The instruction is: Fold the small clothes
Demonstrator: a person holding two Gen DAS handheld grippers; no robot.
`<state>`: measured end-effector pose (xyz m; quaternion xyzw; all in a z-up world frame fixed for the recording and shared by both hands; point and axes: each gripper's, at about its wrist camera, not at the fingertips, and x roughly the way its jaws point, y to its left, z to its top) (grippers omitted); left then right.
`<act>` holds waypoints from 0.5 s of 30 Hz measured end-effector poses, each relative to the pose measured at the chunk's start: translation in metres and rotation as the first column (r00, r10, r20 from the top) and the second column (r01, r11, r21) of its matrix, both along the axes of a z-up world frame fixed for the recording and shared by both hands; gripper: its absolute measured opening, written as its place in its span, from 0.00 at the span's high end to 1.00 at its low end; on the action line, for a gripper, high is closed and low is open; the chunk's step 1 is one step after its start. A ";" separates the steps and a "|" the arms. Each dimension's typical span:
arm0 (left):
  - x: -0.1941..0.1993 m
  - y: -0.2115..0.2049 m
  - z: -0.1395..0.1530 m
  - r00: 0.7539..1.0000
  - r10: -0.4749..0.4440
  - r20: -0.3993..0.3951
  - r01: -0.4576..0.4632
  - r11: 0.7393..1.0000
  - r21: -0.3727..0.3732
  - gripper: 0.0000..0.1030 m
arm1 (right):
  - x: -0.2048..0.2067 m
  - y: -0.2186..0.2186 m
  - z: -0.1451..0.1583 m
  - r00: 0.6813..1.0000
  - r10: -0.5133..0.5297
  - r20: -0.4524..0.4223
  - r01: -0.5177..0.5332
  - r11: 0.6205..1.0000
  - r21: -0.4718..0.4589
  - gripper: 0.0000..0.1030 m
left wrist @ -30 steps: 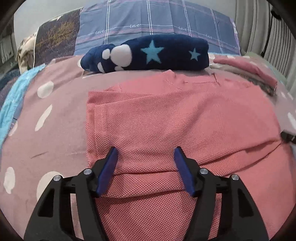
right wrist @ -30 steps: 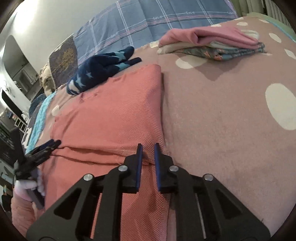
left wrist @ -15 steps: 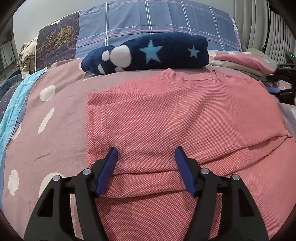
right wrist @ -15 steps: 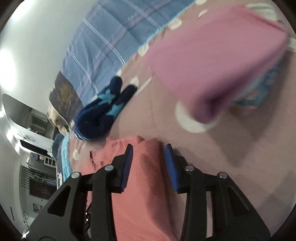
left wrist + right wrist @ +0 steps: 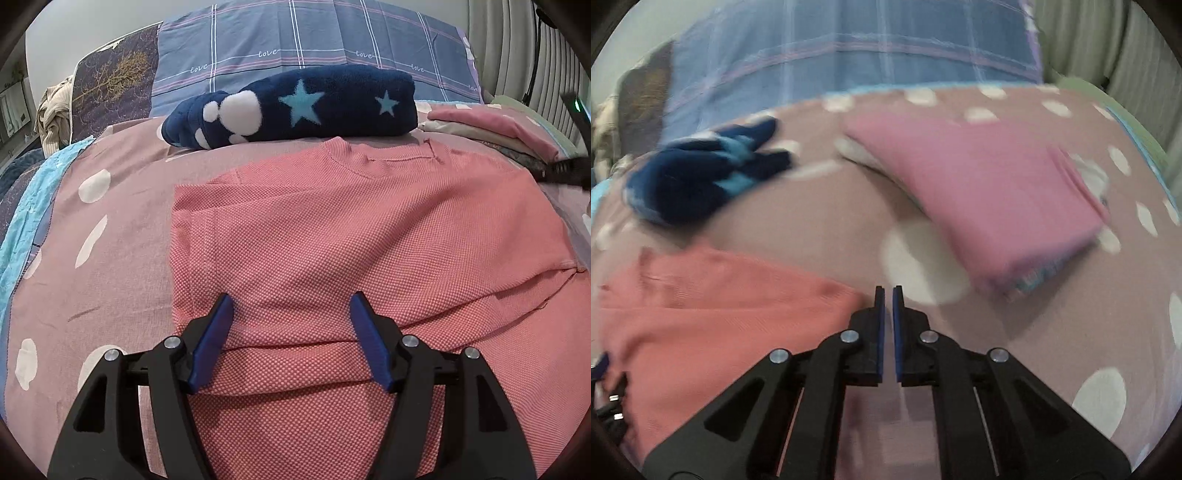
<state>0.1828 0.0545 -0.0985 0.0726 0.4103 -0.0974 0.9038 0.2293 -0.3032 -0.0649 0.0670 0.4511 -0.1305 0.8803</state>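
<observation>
A coral knit shirt (image 5: 351,229) lies flat on the dotted mauve bedspread (image 5: 110,240), its left side folded inward. My left gripper (image 5: 291,321) stands open over the shirt's lower part, a cloth fold running between its blue fingers (image 5: 214,339). The right wrist view is blurred. There my right gripper (image 5: 886,295) hovers just beyond the shirt's (image 5: 701,314) far right corner. Its jaws are closing to a thin slit, and nothing shows between them. In the left wrist view the right gripper (image 5: 561,171) is a dark smear at the right edge.
A rolled navy blanket with stars (image 5: 295,107) lies behind the shirt, against a blue plaid pillow (image 5: 314,48). A stack of folded clothes topped with pink (image 5: 979,195) sits right of the shirt. A turquoise cloth (image 5: 33,206) runs along the left edge.
My right gripper left the shirt's right edge, opened, moved up to the far right corner and closed again with nothing in it. The left gripper stayed put.
</observation>
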 end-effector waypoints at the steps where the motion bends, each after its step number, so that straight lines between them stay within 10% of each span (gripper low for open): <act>1: 0.000 0.000 0.000 1.000 0.000 -0.001 0.000 1.000 -0.003 0.35 | -0.005 -0.004 -0.003 1.000 -0.005 0.016 0.005 1.000 0.031 0.91; 9: 0.001 0.001 0.000 1.000 0.000 -0.004 0.000 1.000 -0.011 0.35 | -0.108 0.055 0.011 0.929 0.325 0.178 -0.352 0.924 0.148 0.78; 11: 0.001 0.001 0.000 1.000 -0.001 -0.004 0.001 1.000 -0.014 0.34 | -0.116 0.065 -0.021 0.944 0.325 0.056 -0.328 0.941 0.079 0.78; 15: 0.001 0.007 0.002 1.000 -0.005 -0.013 0.004 0.999 -0.052 0.34 | -0.131 0.038 -0.030 0.953 0.269 0.140 -0.296 0.926 0.235 0.84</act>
